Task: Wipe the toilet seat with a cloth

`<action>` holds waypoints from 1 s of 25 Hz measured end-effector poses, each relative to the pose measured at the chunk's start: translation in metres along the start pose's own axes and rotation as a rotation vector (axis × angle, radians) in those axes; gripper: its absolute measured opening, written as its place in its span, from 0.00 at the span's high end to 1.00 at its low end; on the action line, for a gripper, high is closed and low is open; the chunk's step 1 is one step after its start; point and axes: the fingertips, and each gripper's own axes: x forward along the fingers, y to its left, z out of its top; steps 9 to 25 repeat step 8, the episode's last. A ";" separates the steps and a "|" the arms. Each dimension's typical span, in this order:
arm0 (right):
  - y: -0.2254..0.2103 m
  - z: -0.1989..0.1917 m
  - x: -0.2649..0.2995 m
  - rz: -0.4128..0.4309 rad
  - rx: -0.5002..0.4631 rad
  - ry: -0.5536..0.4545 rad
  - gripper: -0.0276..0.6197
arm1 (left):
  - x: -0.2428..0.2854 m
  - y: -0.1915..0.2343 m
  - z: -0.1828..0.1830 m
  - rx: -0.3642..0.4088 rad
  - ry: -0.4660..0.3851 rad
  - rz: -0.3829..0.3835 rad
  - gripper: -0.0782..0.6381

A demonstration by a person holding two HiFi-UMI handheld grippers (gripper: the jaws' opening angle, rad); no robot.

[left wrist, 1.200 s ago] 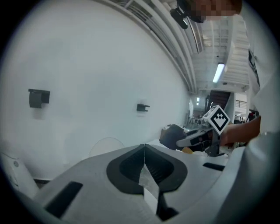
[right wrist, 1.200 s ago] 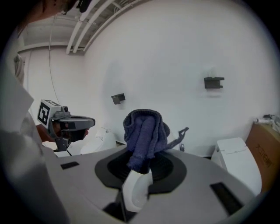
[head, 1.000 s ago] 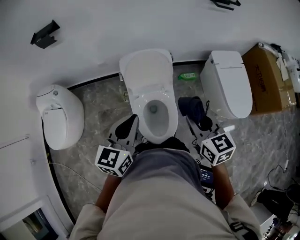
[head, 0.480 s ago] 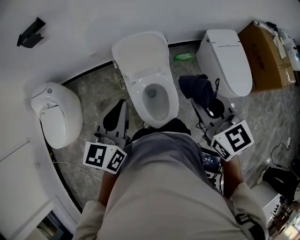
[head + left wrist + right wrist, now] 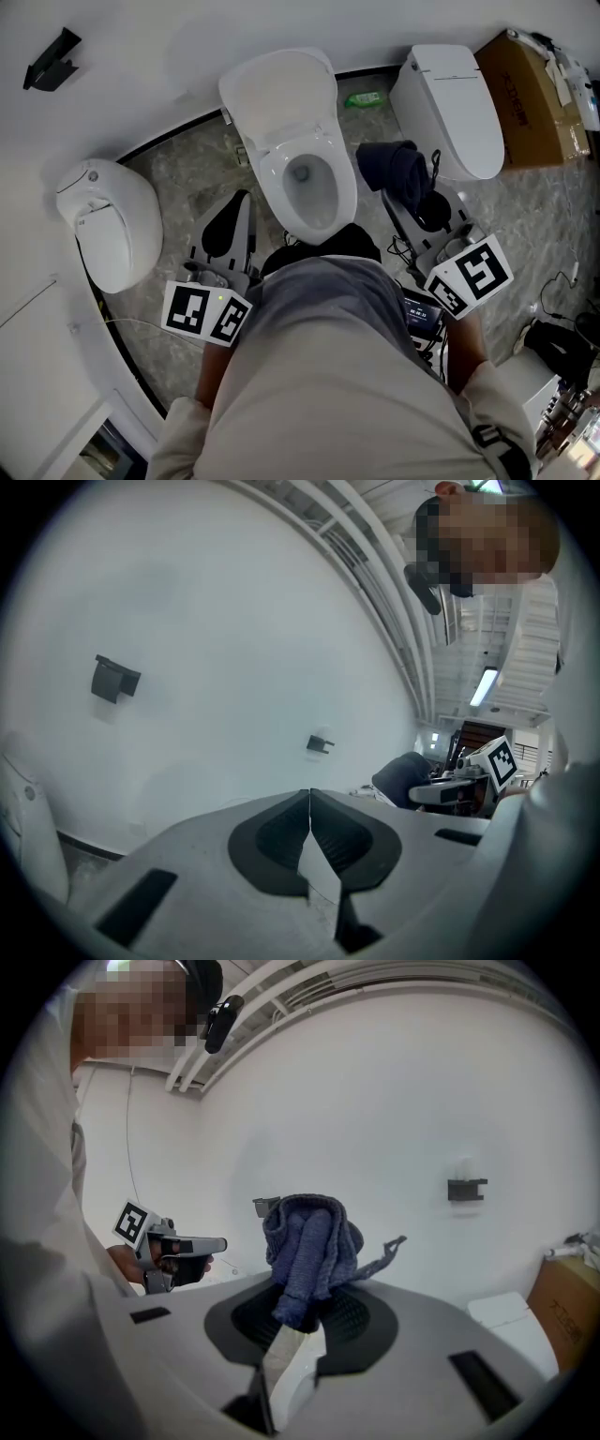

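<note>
A white toilet (image 5: pixel 305 183) stands in the middle of the head view, its lid (image 5: pixel 279 94) up against the wall and the seat ring round the open bowl. My left gripper (image 5: pixel 237 199) hangs to the left of the bowl, shut with nothing in it; its black pads meet edge to edge (image 5: pixel 309 791). To the bowl's right, my right gripper (image 5: pixel 394 183) is shut on a bunched dark blue cloth (image 5: pixel 398 169). The cloth (image 5: pixel 309 1241) sticks up out of the jaws (image 5: pixel 302 1314) with a loose strand to the right.
A rounded white toilet (image 5: pixel 108 225) stands at the left and a closed one (image 5: pixel 450 108) at the right, beside a cardboard box (image 5: pixel 534 98). A green item (image 5: pixel 364 98) lies on the grey marble floor by the wall. Cables and devices (image 5: pixel 422 314) lie at my right.
Both grippers have lifted a little and drawn slightly away from the bowl's sides. The cloth has stayed in the right gripper. The head view has shifted.
</note>
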 end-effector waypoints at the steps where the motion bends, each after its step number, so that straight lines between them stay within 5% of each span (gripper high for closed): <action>1: 0.000 0.001 0.000 0.001 0.000 0.000 0.84 | 0.000 0.001 0.000 -0.002 0.001 0.000 0.88; 25: -0.003 0.001 -0.002 -0.008 -0.015 0.009 0.84 | 0.004 -0.005 -0.002 -0.011 -0.008 -0.017 0.88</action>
